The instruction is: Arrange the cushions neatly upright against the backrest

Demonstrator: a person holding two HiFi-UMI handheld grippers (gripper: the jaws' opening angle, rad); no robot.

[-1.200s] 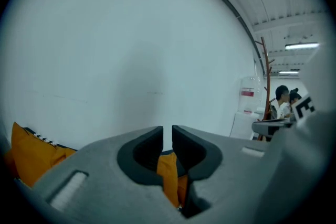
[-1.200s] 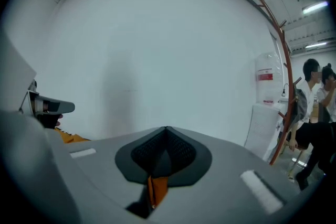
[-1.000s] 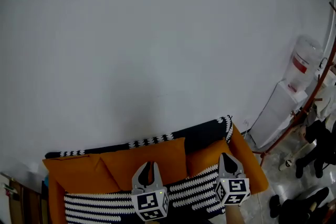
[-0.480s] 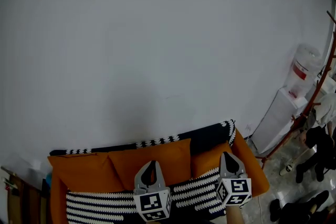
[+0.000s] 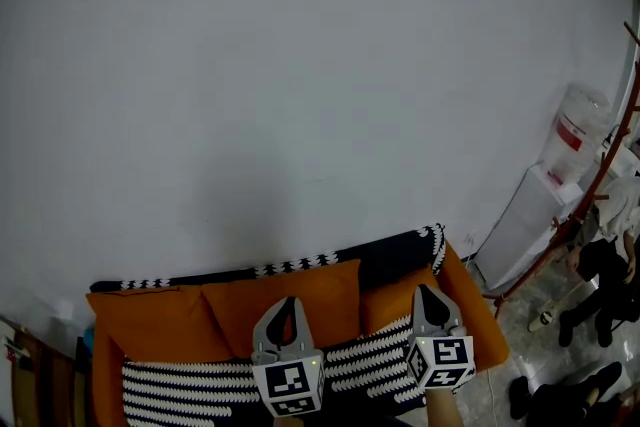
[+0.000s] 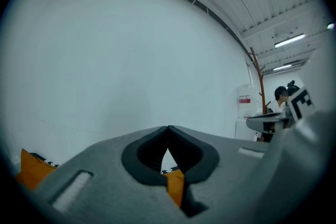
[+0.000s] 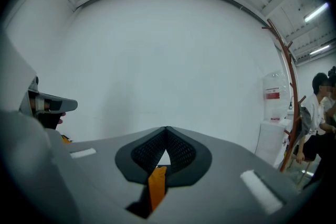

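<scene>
An orange sofa (image 5: 472,320) fills the bottom of the head view, its backrest (image 5: 392,253) draped with a black throw. Three orange cushions stand upright against it: left (image 5: 150,325), middle (image 5: 235,315) and right (image 5: 385,305). A black-and-white striped blanket (image 5: 365,360) covers the seat. My left gripper (image 5: 289,300) hovers in front of the middle cushion, shut and empty (image 6: 167,127). My right gripper (image 5: 425,289) hovers by the right cushion, also shut with nothing held (image 7: 166,128). Neither touches a cushion. An orange cushion corner (image 6: 32,168) shows low left in the left gripper view.
A plain white wall rises behind the sofa. A white water dispenser (image 5: 555,180) and a red coat rack (image 5: 592,200) stand to the right. A person (image 7: 317,115) stands beside the rack. Dark shoes (image 5: 545,395) lie on the floor at the lower right.
The left gripper's jaws, slightly apart a second ago, have closed. Both grippers stay in nearly the same place above the seat.
</scene>
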